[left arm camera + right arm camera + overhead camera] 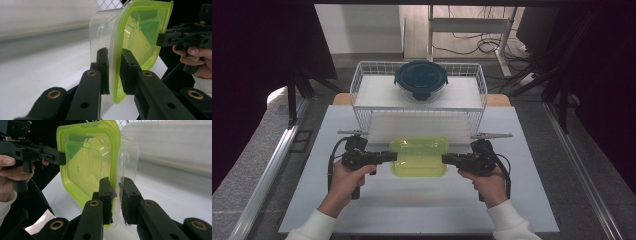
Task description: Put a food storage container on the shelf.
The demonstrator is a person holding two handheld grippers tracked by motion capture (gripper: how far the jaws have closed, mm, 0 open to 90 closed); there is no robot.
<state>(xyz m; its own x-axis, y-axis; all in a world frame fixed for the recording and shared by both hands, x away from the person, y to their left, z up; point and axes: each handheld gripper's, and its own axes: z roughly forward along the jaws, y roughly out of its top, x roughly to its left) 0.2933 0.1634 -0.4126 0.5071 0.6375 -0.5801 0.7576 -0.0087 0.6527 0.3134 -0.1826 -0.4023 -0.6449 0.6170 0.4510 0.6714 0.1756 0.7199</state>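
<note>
The left gripper (pixel 388 156) and right gripper (pixel 448 159) each clamp an opposite rim of the clear rectangular plastic container with green lid (pixel 419 156), keeping it level and balanced.

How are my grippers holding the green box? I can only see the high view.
Observer: In the left gripper view, the left gripper is shut on the rim of the box, one jaw on each side.
Operator: And the other one?
Observer: The right gripper pinches the opposite rim the same way.
Operator: Is it all green?
Observer: No, only the lid is green; the tub under it is clear.
</note>
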